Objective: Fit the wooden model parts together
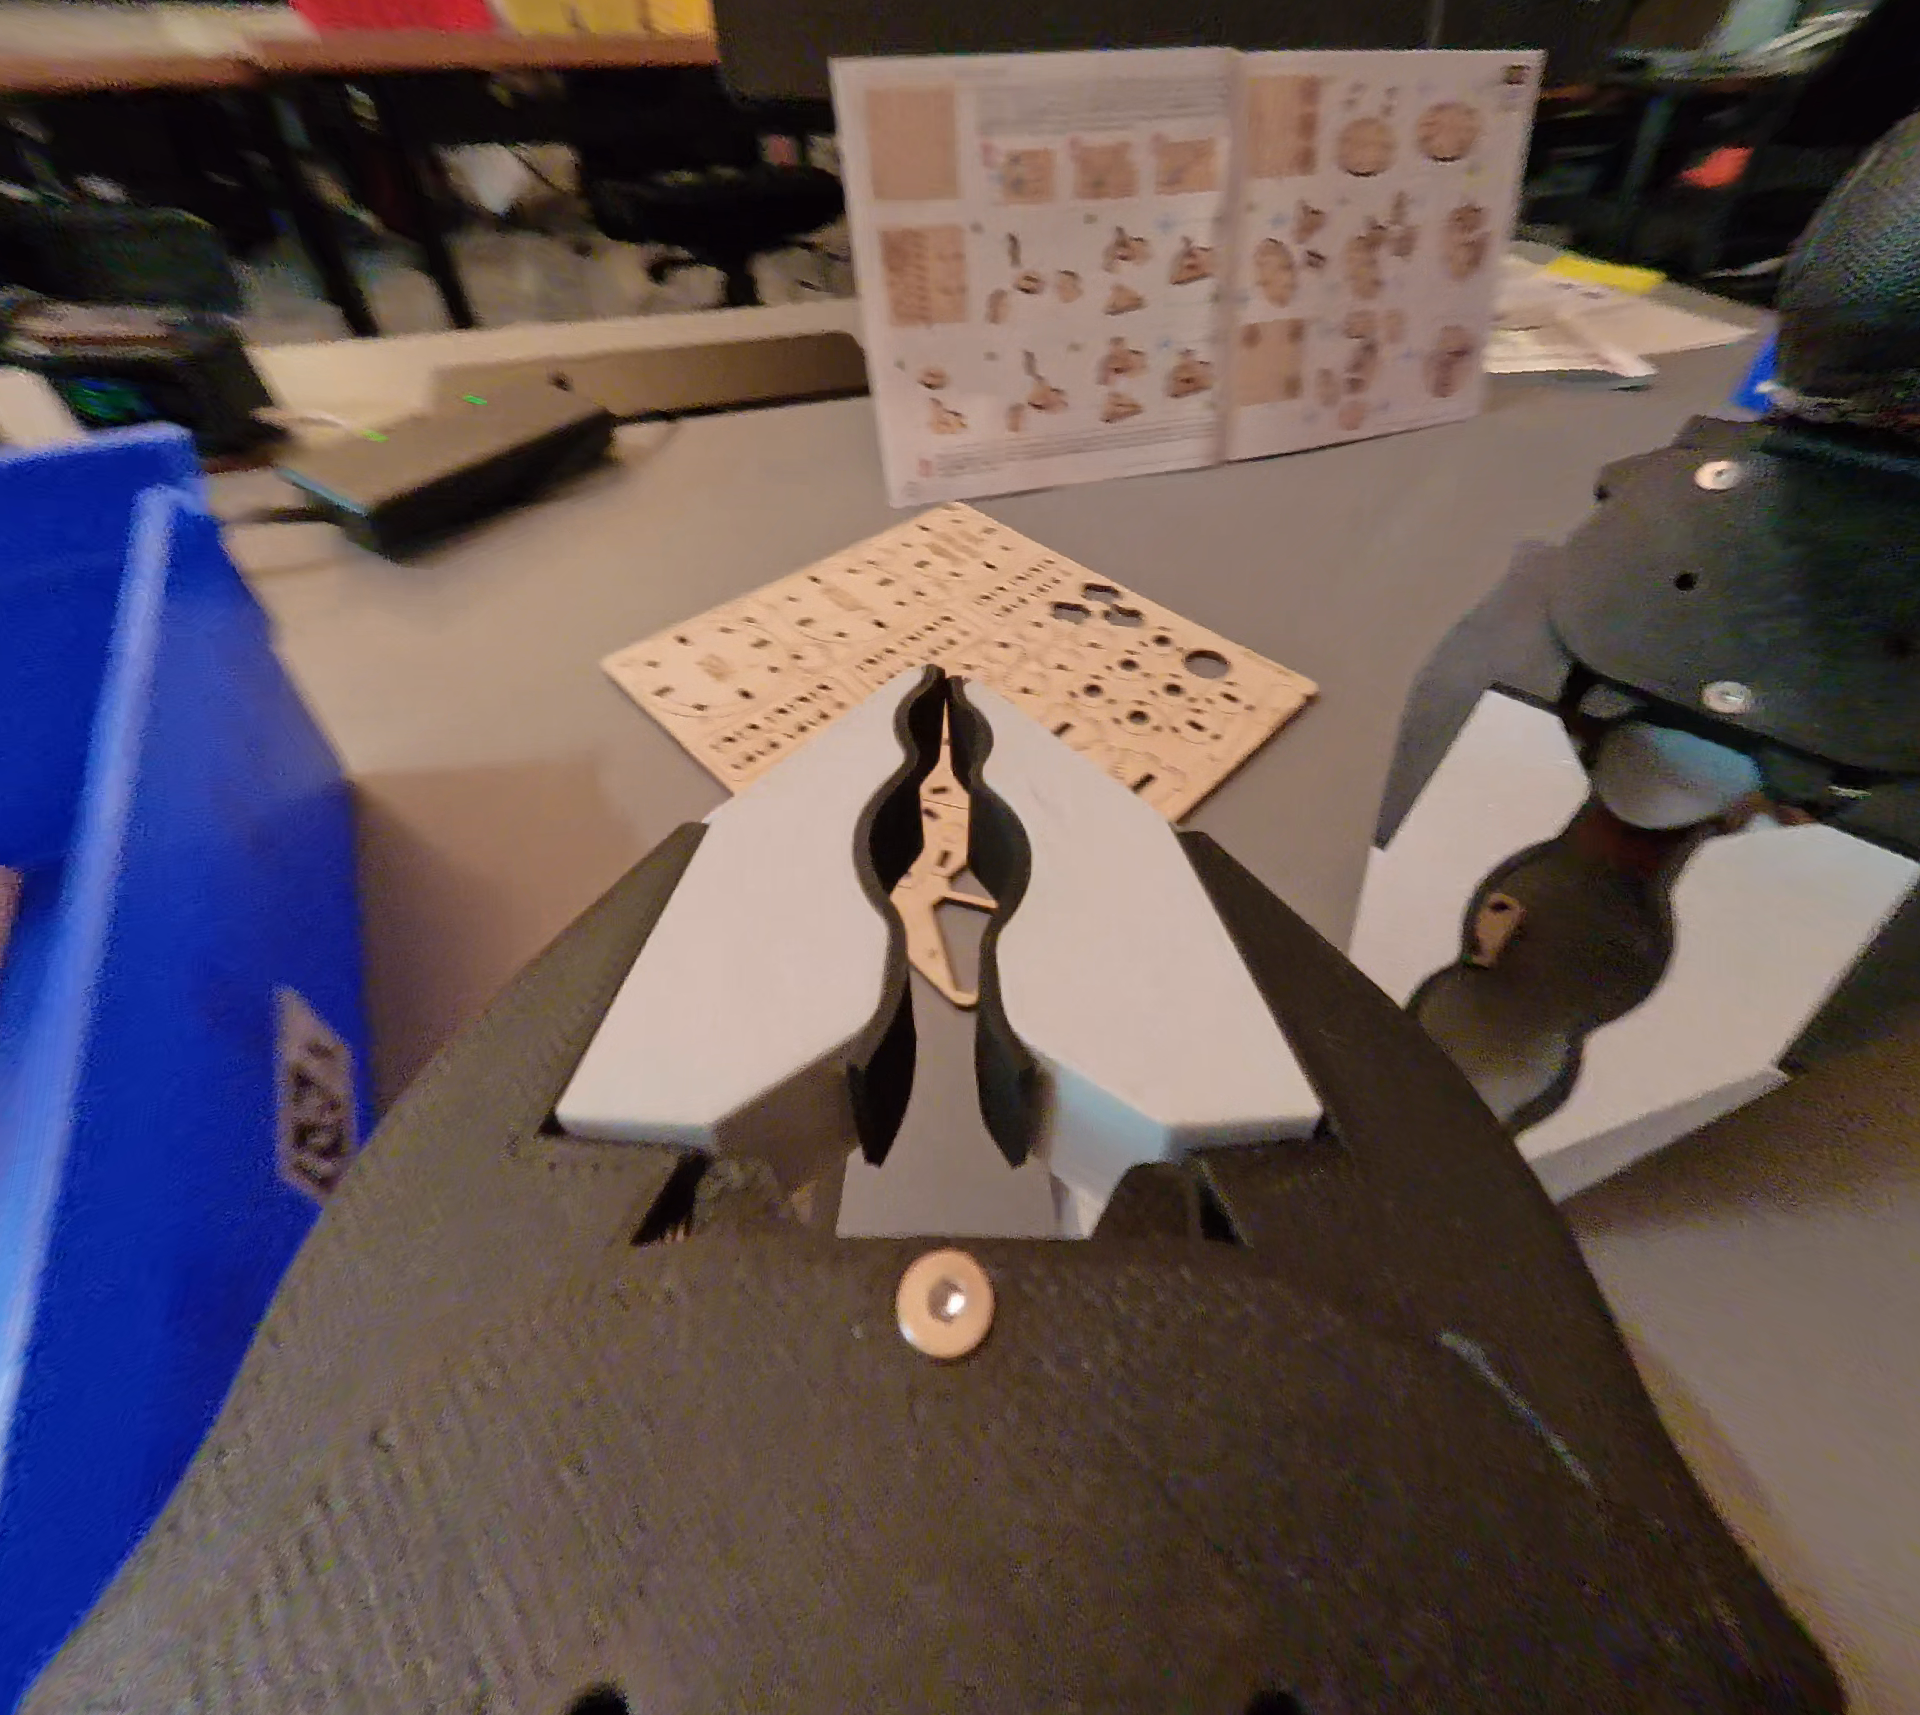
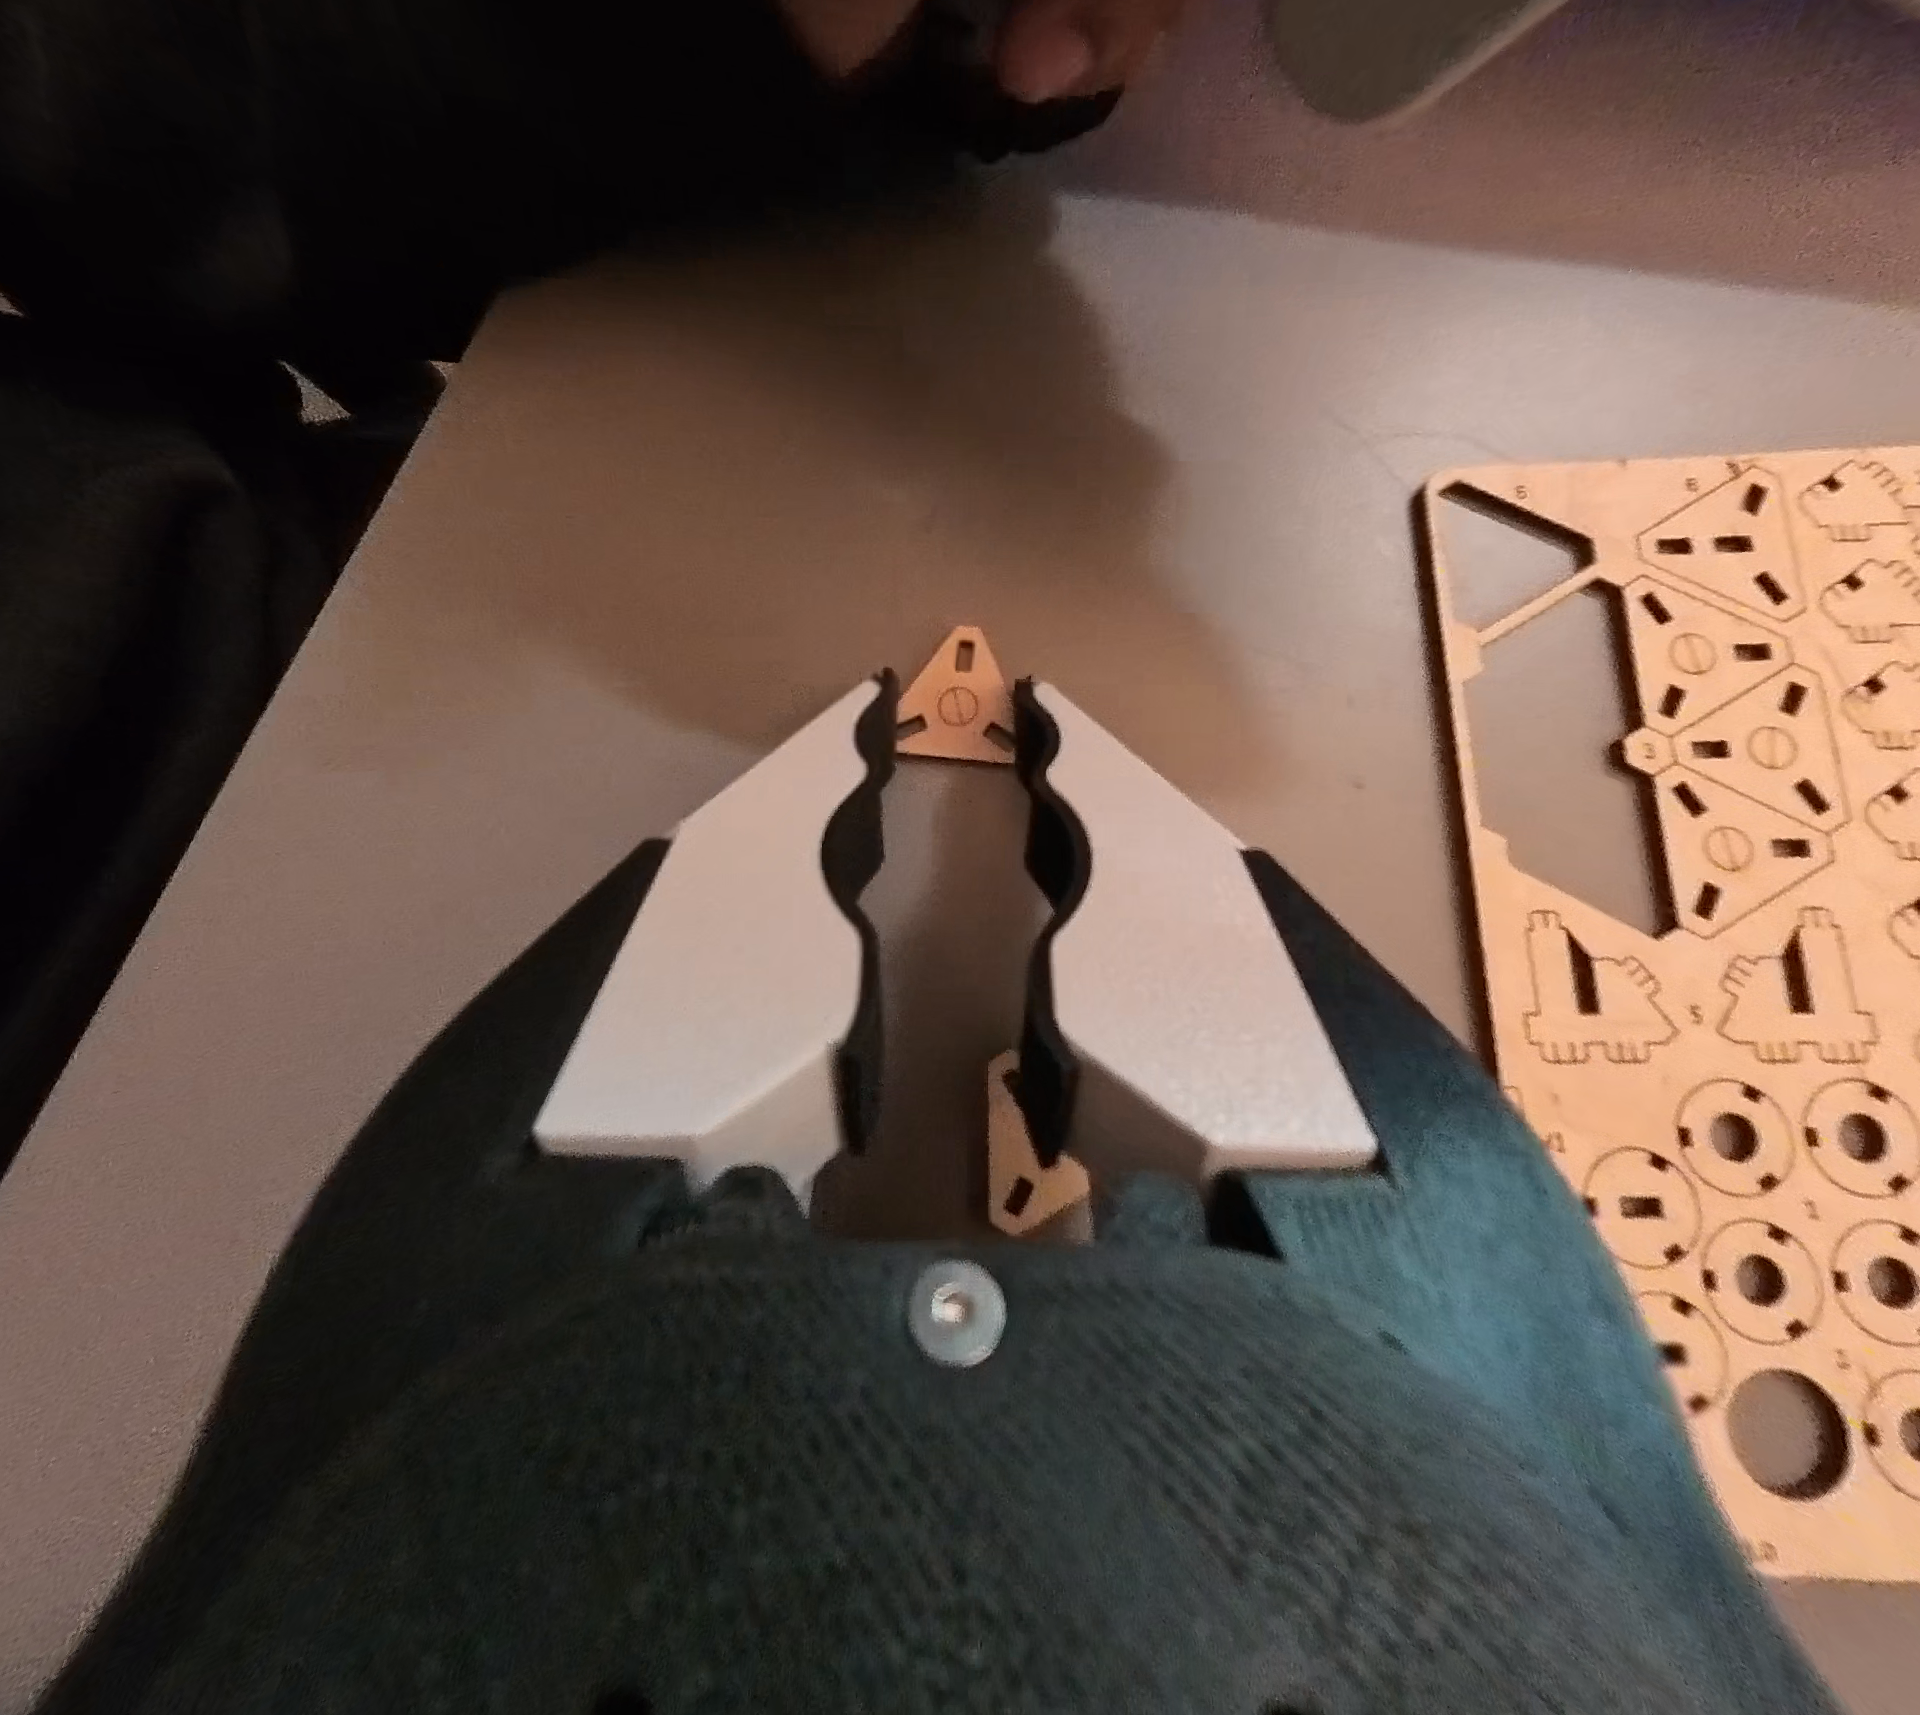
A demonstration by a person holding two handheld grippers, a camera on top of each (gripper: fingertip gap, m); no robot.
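Note:
In the right wrist view my right gripper is open, low over the grey table. A small triangular wooden piece lies flat between its fingertips. A second small wooden piece lies under the gripper near the base of its right finger. In the left wrist view my left gripper is shut, its tips pressed together over the near corner of a laser-cut wooden sheet. I see nothing in its grasp. The right gripper's white finger shows to its right. The sheet also shows in the right wrist view.
An open instruction booklet stands behind the sheet. A blue bin is close on the left and a black device lies behind it. A person's hand and dark sleeve are beyond the right gripper. The table's edge runs on the left. The grippers' ends are close to 15 centimeters from one another. To reach the black device in a straight line is about 30 centimeters for my left fingers, about 40 centimeters for my right.

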